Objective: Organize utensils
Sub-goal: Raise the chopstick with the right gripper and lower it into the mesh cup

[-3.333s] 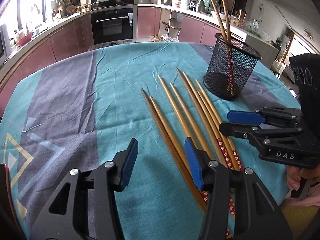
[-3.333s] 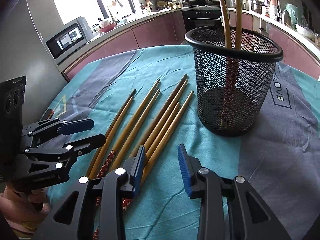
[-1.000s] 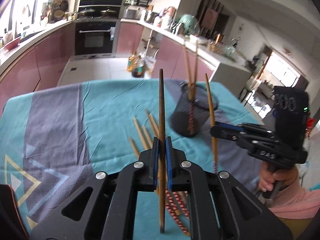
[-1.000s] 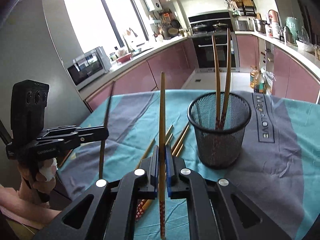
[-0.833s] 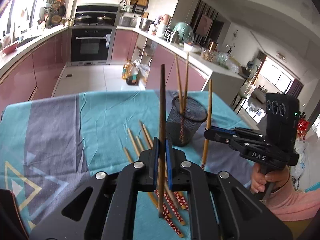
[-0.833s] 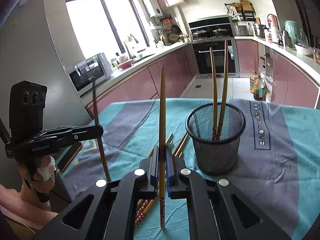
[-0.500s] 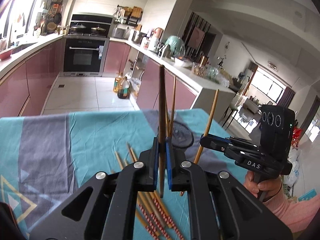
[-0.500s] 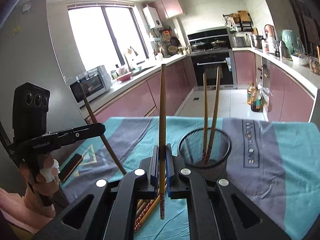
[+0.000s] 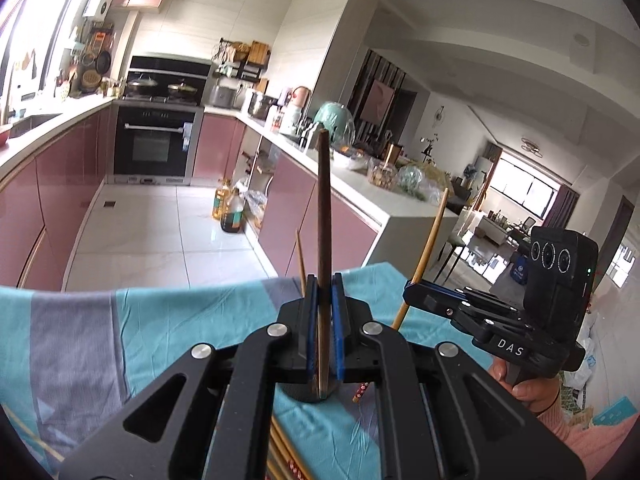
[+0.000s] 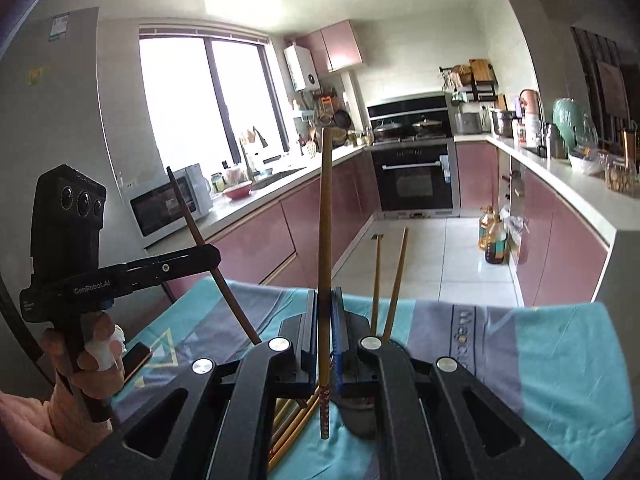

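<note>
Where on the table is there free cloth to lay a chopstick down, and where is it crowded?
Free: the cloth to the right of the mesh holder, and the grey stripe at the far left. Crowded: the loose chopsticks lying just left of the holder.

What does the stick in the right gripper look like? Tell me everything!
The chopstick is a long, thin, light brown stick that looks like wood or bamboo. Its bottom end has a red part with small pale flowers. It stands nearly upright, pinched between the blue pads of the shut right gripper, and hangs above the teal tablecloth. Only the pads touch it.
</note>
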